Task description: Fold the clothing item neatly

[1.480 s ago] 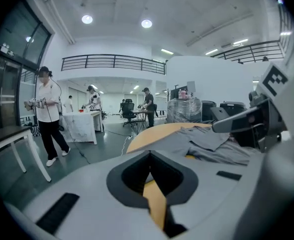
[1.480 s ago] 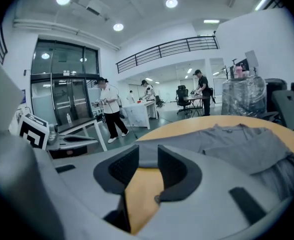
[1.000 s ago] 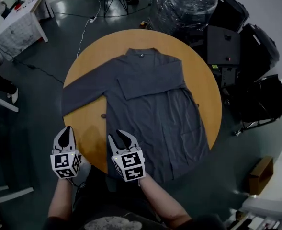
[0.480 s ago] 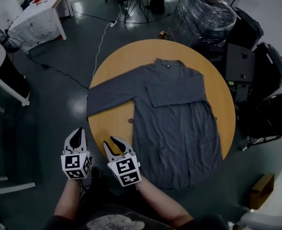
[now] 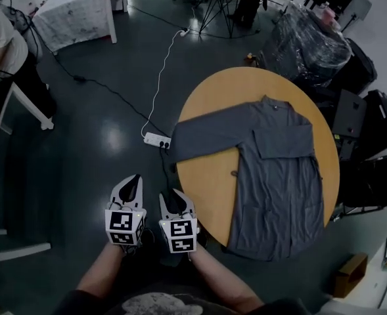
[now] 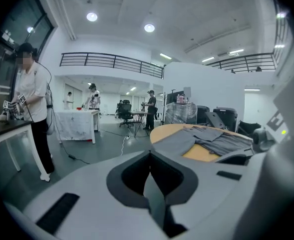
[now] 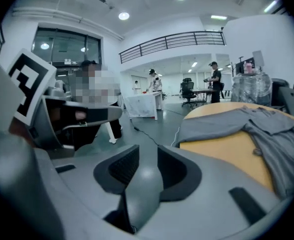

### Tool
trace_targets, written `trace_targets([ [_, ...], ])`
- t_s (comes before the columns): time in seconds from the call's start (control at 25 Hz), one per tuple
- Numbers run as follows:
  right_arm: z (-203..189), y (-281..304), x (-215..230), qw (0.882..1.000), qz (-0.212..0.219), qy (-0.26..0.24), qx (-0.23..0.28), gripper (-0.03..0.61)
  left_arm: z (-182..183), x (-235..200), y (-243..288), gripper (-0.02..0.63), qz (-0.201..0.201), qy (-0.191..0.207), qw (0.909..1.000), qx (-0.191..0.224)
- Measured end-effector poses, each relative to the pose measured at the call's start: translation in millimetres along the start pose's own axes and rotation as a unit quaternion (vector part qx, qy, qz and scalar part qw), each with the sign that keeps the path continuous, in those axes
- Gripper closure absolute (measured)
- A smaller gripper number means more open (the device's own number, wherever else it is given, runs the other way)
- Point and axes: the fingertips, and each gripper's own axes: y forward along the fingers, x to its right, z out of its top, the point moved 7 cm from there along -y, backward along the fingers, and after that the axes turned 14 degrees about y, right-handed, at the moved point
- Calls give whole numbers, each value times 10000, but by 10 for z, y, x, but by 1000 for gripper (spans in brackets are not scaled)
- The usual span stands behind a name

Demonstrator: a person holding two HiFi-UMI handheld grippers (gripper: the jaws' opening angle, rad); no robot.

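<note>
With the grey shirt [image 5: 275, 169] spread on the round counter [image 5: 203, 176], I hold my left gripper [image 5: 133, 180], fingers clenched empty, and right gripper [image 5: 174, 198], fingers parted empty, well short of it; next I judge I must reach its outstretched sleeve.

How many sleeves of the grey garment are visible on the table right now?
2. The outstretched sleeve reaches the table's left rim in the head view. The folded sleeve lies across the garment's chest.
</note>
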Motion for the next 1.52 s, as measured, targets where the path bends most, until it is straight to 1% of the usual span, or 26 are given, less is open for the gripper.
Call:
trace_targets([
  [0.12,-109,183,-122,9985,-421,281,202,474,-90,-284,-62,606,-191,37,9998,64],
  [0.2,-221,289,-124,9963,-698,360,352,474,-172,-439,-90,604,-273,36,9996,68],
  [0.28,-347,405,-61,9933,-997,478,335,474,-273,-557,-111,605,-308,-6,9995,28],
  [0.4,-493,612,101,9857,-1451,818,272,474,-444,-670,-111,605,-346,-65,9993,-117],
  [0.44,-520,691,159,9828,-1604,871,273,474,-498,-696,-103,605,-367,-76,9991,-173],
  [0.52,-518,860,262,9792,-1836,807,294,474,-591,-741,-78,606,-378,-121,9988,-270],
  [0.6,-498,1034,320,9800,-1865,631,304,474,-655,-766,-29,606,-377,-170,9986,-336],
  [0.64,-525,1118,333,9811,-1836,563,244,462,-681,-764,5,606,-389,-172,9985,-358],
  [0.72,-603,1257,355,9807,-1880,519,143,459,-717,-745,82,606,-454,-104,9982,-384],
  [0.8,-672,1353,392,9767,-2016,721,161,442,-731,-731,151,605,-530,-7,9979,-374],
  [0.88,-710,1401,448,9693,-2163,1142,268,418,-747,-722,205,605,-570,-15,9977,-368],
  [0.92,-712,1405,479,9647,-2240,1337,357,410,-759,-711,227,606,-589,-39,9975,-376],
  [1.0,-690,1399,535,9568,-2369,1577,594,402,-783,-680,263,606,-642,-52,9971,-397],
  [1.08,-662,1411,560,9531,-2410,1656,777,396,-805,-646,281,605,-708,-16,9967,-403],
  [1.24,-628,1524,572,9529,-2406,1605,914,394,-876,-614,247,606,-760,0,9959,-500],
  [1.4,-540,1639,635,9443,-2498,1796,1166,394,-965,-603,238,605,-763,38,9956,-551],
  [1.44,-510,1647,629,9437,-2473,1838,1204,394,-985,-595,235,606,-766,40,9954,-568],
  [1.52,-460,1643,565,9468,-2340,1841,1220,394,-1009,-582,213,605,-770,36,9952,-606],
])
